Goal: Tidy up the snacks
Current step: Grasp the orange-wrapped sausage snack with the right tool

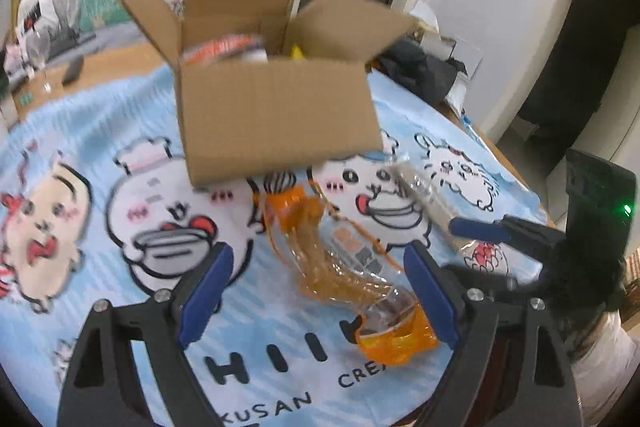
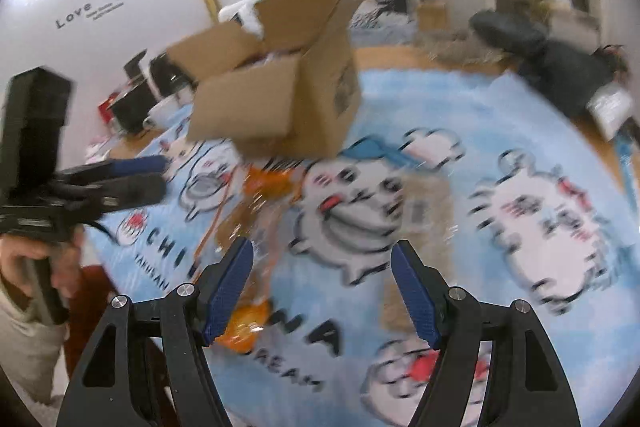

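An open cardboard box stands on the blue cartoon cloth, with snack packs inside. An orange and clear snack bag lies on the cloth in front of the box. A second clear pack lies to its right. My left gripper is open, its jaws apart just above the near end of the orange bag. My right gripper is open and empty over the cloth; it also shows in the left wrist view. The box and orange bag appear blurred in the right wrist view.
Dark clothing lies at the table's far right. A glass and a dark device sit on the bare wood at far left. Black boxes and a white mug stand by the wall. The table edge runs along the right.
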